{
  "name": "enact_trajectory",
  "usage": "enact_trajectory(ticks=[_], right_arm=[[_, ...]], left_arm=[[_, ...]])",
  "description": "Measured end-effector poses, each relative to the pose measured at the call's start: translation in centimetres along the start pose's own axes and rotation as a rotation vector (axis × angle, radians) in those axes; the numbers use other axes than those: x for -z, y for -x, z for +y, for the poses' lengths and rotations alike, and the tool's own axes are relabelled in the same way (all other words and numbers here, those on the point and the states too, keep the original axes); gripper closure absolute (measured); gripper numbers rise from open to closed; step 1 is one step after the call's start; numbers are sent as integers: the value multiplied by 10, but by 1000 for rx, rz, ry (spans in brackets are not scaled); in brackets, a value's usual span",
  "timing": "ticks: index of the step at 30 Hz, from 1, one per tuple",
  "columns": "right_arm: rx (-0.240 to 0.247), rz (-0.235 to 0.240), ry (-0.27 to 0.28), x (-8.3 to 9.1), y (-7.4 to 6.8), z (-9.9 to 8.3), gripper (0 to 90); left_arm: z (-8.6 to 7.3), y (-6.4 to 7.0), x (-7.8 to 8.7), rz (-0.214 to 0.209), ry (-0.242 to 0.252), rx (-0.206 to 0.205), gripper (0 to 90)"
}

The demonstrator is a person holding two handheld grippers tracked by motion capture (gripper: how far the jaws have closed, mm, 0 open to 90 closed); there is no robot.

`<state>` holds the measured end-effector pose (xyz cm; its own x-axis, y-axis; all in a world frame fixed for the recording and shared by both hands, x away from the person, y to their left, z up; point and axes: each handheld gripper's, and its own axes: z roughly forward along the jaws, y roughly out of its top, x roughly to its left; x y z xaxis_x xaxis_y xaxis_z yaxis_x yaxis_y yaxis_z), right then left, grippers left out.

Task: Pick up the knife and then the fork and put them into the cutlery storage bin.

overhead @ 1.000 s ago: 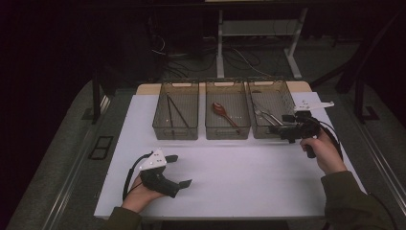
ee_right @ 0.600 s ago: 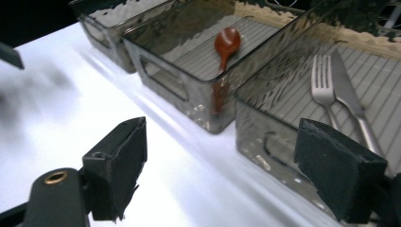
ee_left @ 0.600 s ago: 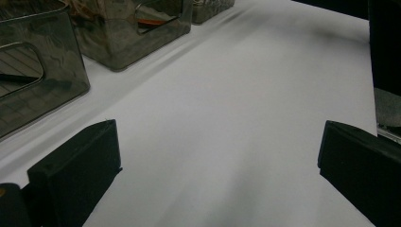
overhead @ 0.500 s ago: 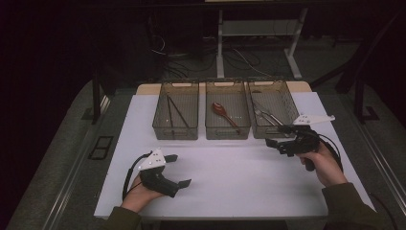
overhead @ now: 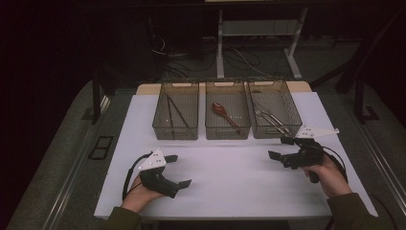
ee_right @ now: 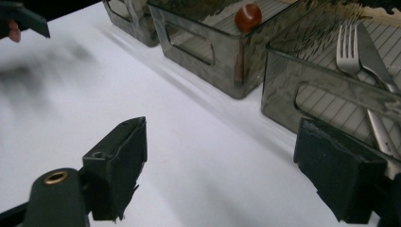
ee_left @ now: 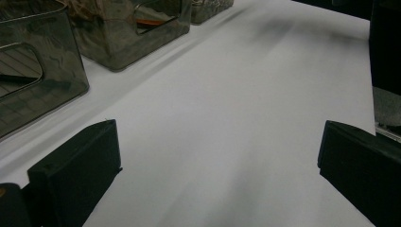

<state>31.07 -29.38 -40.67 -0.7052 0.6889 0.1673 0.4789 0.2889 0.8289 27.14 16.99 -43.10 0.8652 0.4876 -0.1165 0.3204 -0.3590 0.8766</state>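
Two grippers, both empty, jaws spread wide. Right gripper [overhead: 281, 148] sits right of centre in the high view, just below the right bin [overhead: 274, 114]; that bin is the nearest thing to it. Bin is clear smoky plastic with a slot handle in its near wall, holding one fork [ee_right: 347, 47] and one knife [ee_right: 373, 56], both silver metal, lying side by side. In the right gripper view the bin fills the upper right, close behind the right-hand jaw. Left gripper [overhead: 178, 170] is at lower left of the high view, resting low over the white table [overhead: 230, 172]. Three bins in a row across the upper middle: middle bin [overhead: 227, 115] has one red-brown spoon [overhead: 224, 112], left bin [overhead: 176, 116] has two dark sticks [overhead: 173, 111].
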Motion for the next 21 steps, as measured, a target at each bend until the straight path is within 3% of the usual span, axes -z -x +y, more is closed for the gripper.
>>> enact_trajectory(ticks=[21], right_arm=[[21,10,-2,8,-13,-32,174]], left_arm=[[0,1,0,-3,1,2,0]])
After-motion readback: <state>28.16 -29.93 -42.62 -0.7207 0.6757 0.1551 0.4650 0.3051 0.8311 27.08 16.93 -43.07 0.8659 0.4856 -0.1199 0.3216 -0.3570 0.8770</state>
